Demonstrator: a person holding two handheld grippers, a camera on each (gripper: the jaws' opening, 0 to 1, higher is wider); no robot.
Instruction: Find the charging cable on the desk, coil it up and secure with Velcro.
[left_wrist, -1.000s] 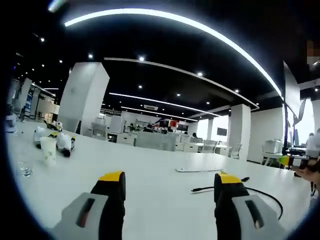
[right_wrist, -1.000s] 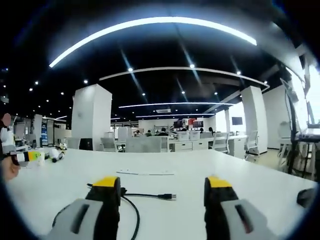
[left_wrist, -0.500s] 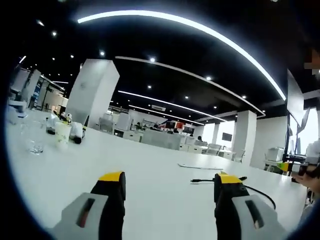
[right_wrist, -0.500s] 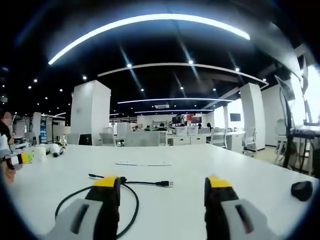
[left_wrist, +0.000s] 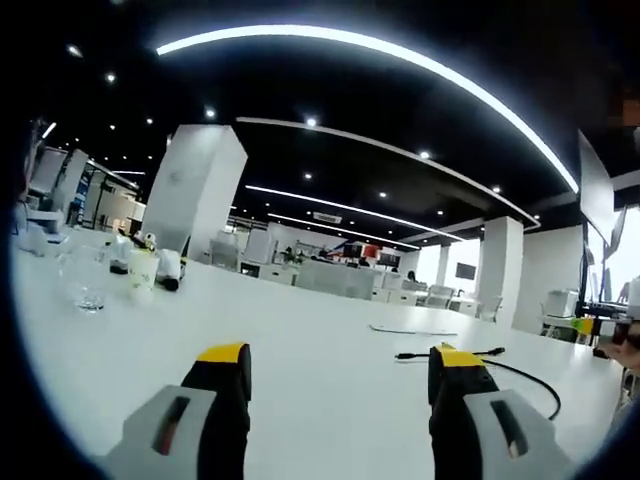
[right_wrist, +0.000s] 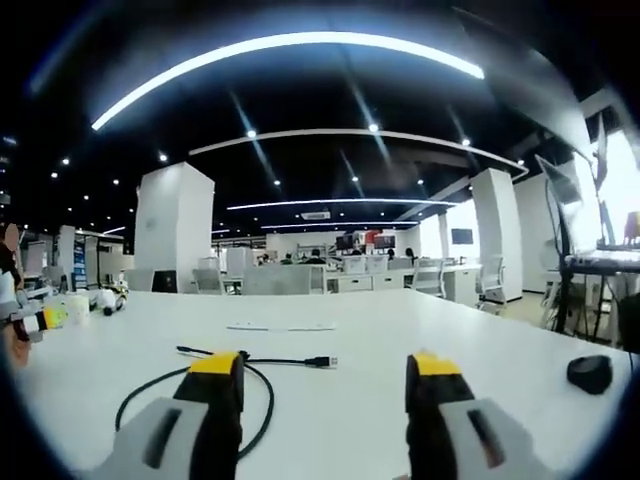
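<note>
The charging cable (right_wrist: 215, 385) lies loose on the white desk (right_wrist: 340, 400), one open loop curling behind the right gripper (right_wrist: 325, 375), its plug end (right_wrist: 320, 361) pointing right; the same cable (left_wrist: 520, 375) trails past the left gripper (left_wrist: 335, 365); both grippers hover spread wide, nothing held. A pale flat strip (right_wrist: 280, 326) sits just beyond the cable; whether it is the Velcro, I cannot tell. Best play, I'd judge: pinch near the plug, not mid-loop, so the coil winds evenly; let the other gripper steady the slack. A dark rounded object (right_wrist: 590, 373) rests well apart at right; a glass (left_wrist: 88, 290) and a cup (left_wrist: 143, 274) stand far off at left.
</note>
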